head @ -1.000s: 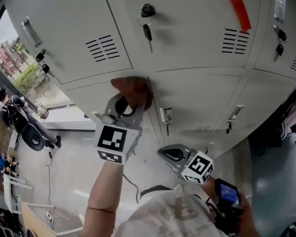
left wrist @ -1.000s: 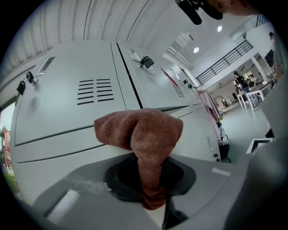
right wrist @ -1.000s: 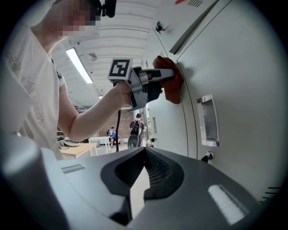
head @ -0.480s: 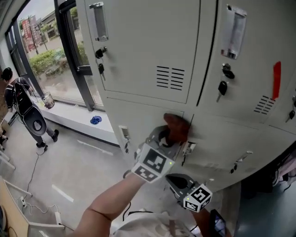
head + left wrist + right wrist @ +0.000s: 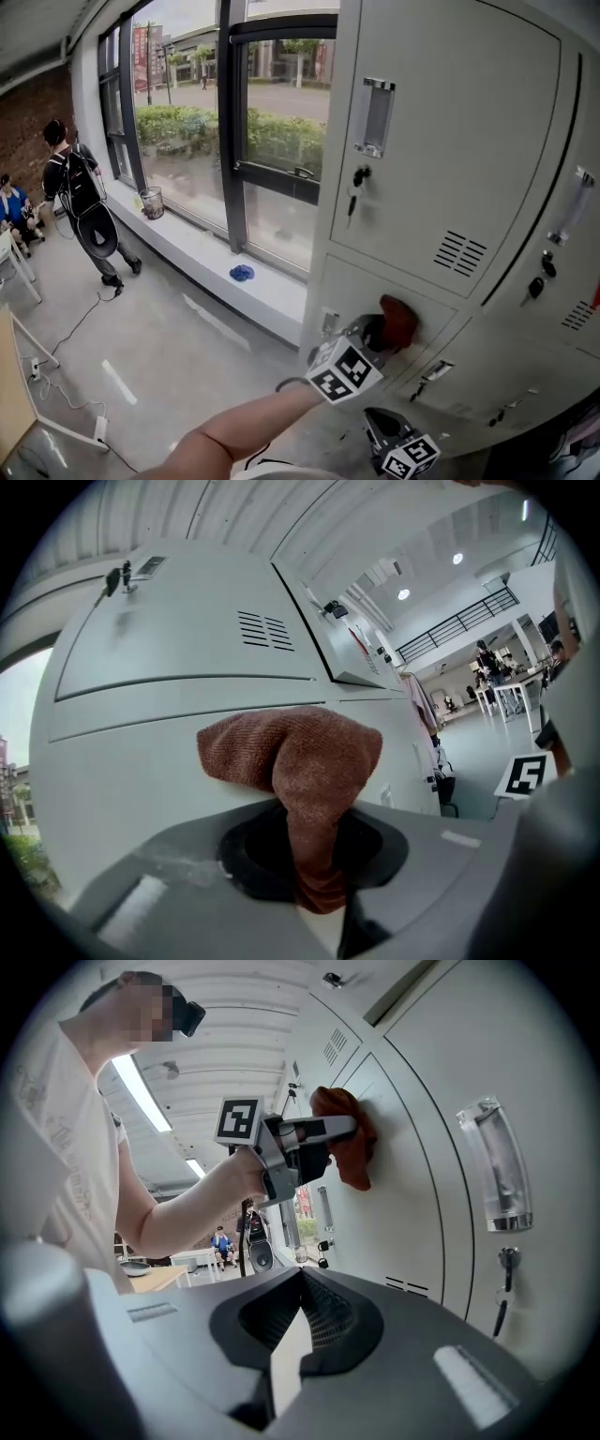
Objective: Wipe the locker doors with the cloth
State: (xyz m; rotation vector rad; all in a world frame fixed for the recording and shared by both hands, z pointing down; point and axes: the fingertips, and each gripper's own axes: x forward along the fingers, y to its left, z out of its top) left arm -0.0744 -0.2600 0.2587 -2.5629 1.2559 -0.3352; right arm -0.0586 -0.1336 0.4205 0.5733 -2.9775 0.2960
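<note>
Rust-brown cloth (image 5: 300, 761), seemingly soft and light, is pinched by its gathered tail in the left claw (image 5: 314, 874) and pressed against the lower locker door (image 5: 141, 752) just below its top edge, while the right claw (image 5: 286, 1354) hangs with jaws together, empty.

Left gripper (image 5: 373, 336): jaws clamped on cloth (image 5: 397, 320), pressed forward. Bare forearm (image 5: 234, 436) stretched out, rising from lower left. Right gripper (image 5: 377, 424): held low, close to body, jaws pressed together.
</note>
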